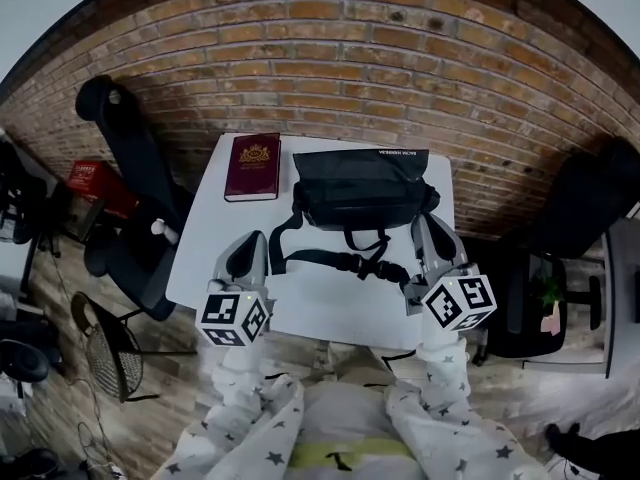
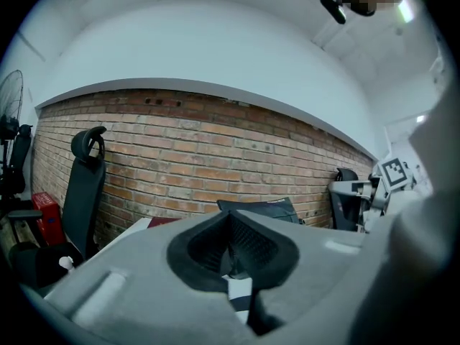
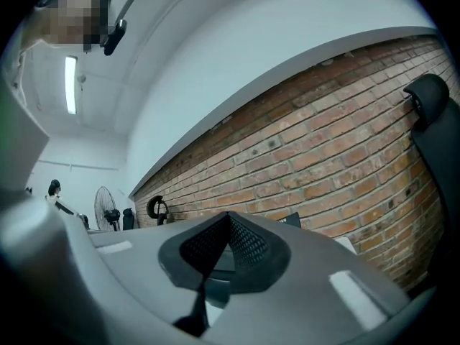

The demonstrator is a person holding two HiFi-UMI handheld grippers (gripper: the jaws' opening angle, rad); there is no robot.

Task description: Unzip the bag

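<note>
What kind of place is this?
Probably an office or studio-type workroom. A bare brick wall runs behind a small white table, black office chairs stand on either side of it, and a pedestal fan stands nearby.

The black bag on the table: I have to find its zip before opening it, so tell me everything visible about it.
The black bag looks like soft matte fabric, wide and low, lying on the white table toward its far right. A pale label on its far edge is too small to read. Its black strap, with a buckle, trails loosely toward the person. A dark red book lies just left, apart. The zip's state cannot be told.
</note>
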